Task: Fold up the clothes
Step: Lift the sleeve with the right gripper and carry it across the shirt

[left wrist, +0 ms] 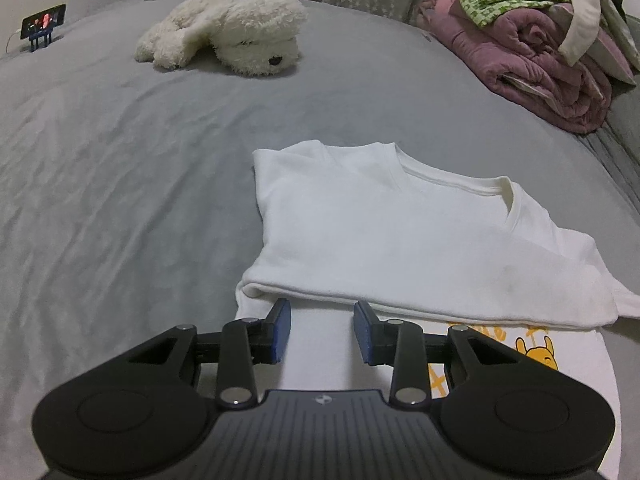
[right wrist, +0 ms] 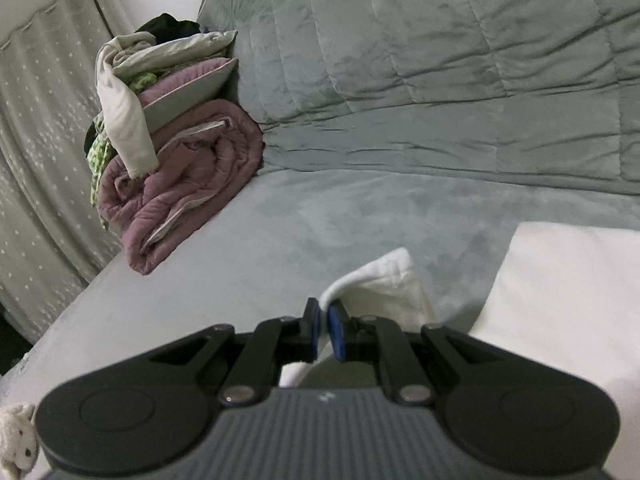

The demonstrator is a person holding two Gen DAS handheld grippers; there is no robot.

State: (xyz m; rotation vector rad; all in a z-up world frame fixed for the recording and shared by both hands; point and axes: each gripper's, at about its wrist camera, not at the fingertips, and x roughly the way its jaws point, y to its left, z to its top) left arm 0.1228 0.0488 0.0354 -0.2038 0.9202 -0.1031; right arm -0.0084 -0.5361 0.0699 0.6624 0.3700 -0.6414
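Observation:
A white T-shirt (left wrist: 392,236) lies partly folded on the grey bed, back side up, neckline away from me; its lower layer shows a yellow bear print (left wrist: 540,354). My left gripper (left wrist: 322,330) is open and empty, hovering over the shirt's near white part just before the folded edge. In the right wrist view my right gripper (right wrist: 323,330) is shut on a white sleeve (right wrist: 384,284) of the shirt, which bunches up beyond the fingertips. More white cloth (right wrist: 568,300) lies to the right.
A white plush dog (left wrist: 228,34) lies at the far side of the bed (left wrist: 120,160). A pile of purple quilt and clothes (right wrist: 180,168) sits against the grey padded headboard (right wrist: 440,60). A phone on a stand (left wrist: 42,24) is far left. Curtains (right wrist: 36,140) hang behind.

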